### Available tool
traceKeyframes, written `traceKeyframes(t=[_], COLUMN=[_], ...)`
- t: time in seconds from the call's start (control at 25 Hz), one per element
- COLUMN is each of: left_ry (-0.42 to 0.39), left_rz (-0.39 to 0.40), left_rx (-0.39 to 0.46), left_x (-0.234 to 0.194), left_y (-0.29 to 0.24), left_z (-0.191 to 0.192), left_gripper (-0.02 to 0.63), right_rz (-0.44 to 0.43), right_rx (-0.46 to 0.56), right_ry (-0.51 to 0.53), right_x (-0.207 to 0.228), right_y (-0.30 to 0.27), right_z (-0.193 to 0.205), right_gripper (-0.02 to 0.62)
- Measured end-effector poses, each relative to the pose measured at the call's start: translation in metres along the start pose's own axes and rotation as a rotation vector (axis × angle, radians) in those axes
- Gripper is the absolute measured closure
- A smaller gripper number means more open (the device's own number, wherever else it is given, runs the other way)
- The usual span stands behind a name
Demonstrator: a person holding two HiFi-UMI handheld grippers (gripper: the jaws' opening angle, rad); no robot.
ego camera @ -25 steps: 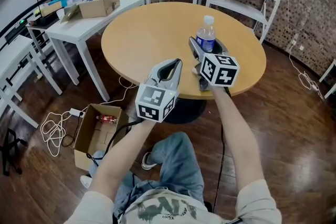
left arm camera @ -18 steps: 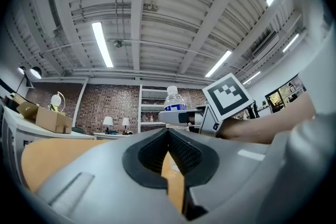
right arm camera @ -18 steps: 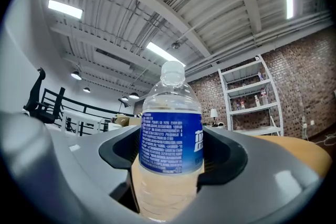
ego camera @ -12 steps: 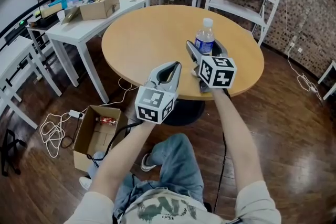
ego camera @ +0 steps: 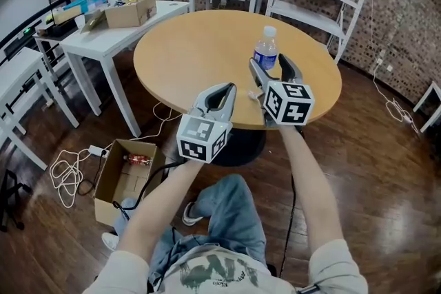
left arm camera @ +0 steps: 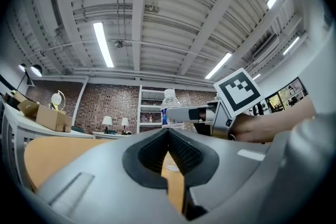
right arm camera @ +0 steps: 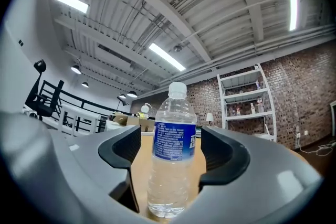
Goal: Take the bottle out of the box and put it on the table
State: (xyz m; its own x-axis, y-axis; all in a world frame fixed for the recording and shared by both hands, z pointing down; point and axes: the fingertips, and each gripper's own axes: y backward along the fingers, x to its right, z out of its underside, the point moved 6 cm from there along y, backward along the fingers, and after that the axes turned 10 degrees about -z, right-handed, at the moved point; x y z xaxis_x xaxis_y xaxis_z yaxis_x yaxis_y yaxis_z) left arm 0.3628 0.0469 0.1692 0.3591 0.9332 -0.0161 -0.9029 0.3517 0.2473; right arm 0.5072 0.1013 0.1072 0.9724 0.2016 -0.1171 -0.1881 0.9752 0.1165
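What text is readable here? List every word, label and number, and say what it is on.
Bottle label: white print on blue, too blurred to read.
Cubes: black-and-white square patterns only, no words.
Shirt: print partly cut off, unreadable.
Nothing else carries legible text.

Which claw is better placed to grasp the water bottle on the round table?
Right: the right claw is open, jaws just narrowed slightly, flanking the upright water bottle untouched. The left claw is shut, aside.
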Motion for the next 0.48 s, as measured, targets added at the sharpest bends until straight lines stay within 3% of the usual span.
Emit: traceKeyframes(t=[0.48], left_ry=[0.019], left_rz=[-0.004], left_rx=[0.021], left_x=[0.004], left_y=[0.019], left_z=[-0.011], left_gripper=[0.606], right_rz=[-0.031], right_rx=[0.034], right_ry=[0.034], right_x=[-0.048], right_y=[0.037], right_z=[-0.005], right_gripper=[0.31])
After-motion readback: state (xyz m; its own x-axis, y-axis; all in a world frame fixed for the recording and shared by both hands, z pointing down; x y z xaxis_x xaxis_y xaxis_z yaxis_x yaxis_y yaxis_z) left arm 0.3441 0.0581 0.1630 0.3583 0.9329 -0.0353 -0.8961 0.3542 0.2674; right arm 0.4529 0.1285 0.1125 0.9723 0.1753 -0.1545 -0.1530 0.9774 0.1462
